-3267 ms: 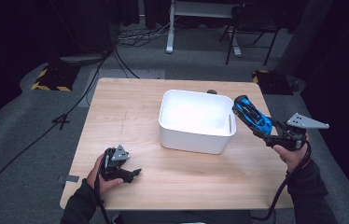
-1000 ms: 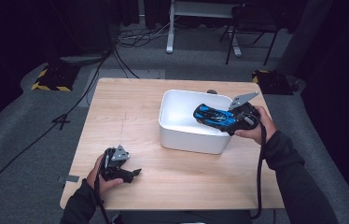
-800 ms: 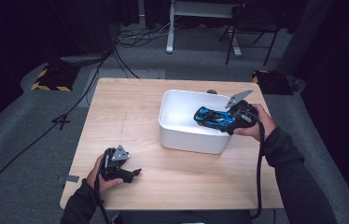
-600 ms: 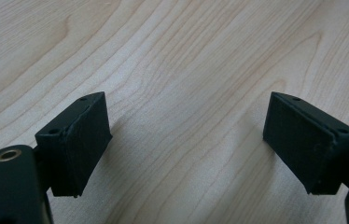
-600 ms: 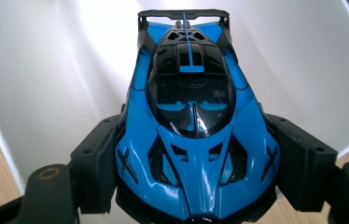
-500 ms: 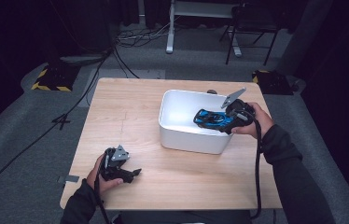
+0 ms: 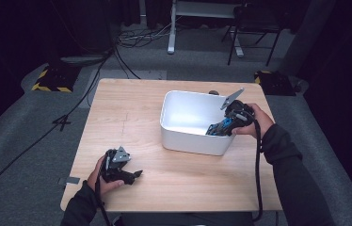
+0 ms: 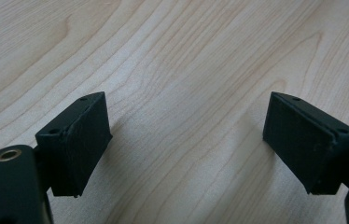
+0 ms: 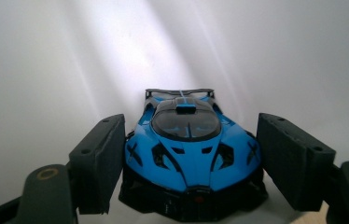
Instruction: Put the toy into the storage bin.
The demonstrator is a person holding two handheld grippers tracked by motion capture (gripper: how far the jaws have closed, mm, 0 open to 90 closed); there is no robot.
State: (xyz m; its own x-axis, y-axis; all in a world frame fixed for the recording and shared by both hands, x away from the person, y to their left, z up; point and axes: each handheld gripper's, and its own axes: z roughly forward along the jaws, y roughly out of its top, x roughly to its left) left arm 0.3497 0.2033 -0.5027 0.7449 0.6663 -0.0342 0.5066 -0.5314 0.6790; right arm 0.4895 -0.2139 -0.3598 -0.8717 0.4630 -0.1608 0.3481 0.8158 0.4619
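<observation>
A blue and black toy car (image 9: pixel 189 144) sits between the jaws of my right gripper (image 9: pixel 187 161), whose pads (image 9: pixel 99 163) press on its two sides. In the high view the right gripper (image 7: pixel 222 125) reaches down over the right wall of the white bin (image 7: pixel 188 141), and the car (image 7: pixel 214 130) is low inside it, near the floor. My left gripper (image 7: pixel 134 175) rests on the wooden table (image 7: pixel 132 108) near the front left. The left gripper (image 8: pixel 186 140) stands open with only bare wood between its pads (image 8: pixel 77 140).
The bin stands right of the table's middle. A small dark object (image 7: pixel 213 92) lies behind it. Cables (image 7: pixel 89 84), a chair (image 7: pixel 252 28) and a desk leg stand on the floor beyond the table.
My right gripper carried the car from above the bin's right side into the bin, then sank lower with it. The left gripper has not moved.
</observation>
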